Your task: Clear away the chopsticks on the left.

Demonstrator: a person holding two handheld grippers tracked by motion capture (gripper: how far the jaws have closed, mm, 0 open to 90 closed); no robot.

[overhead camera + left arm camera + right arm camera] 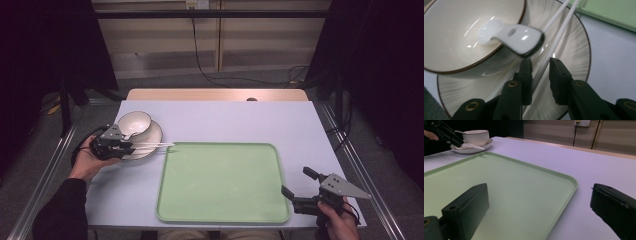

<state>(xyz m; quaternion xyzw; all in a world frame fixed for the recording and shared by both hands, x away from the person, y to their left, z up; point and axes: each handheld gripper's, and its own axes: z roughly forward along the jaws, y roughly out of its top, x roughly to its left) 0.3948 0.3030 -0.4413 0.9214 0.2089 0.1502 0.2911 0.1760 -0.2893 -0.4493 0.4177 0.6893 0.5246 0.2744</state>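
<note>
1. A pale lilac table (220,120) is seen from above, set in a dim room with dark curtains at both sides and a wood-panelled wall at 12 o'clock, cables hanging down it.
2. A pair of white chopsticks (152,145) is laid across the plate's rim at roughly 9 o'clock on the table, tips pointed toward 3 o'clock and reaching the tray's far-left corner. In the left gripper view the chopsticks (554,42) are seen running up between the two black jaws.
3. The left gripper (114,145) is held right at the plate; its jaws are parted a bit with one stick between them. The stick is touched by one jaw at most, so it's not really clamped yet.
4. A cream plate (152,137) with a dark rim is sat under a matching bowl (134,123), and a white ceramic spoon (511,35) is rested in the bowl with its handle over the edge.
5. A light green tray (222,182) is placed at the centre, toward 6 o'clock.
6. The right gripper (300,192) is held at about 4 o'clock, just off the tray's right edge, jaws spread wide and nothing gripped.
</note>
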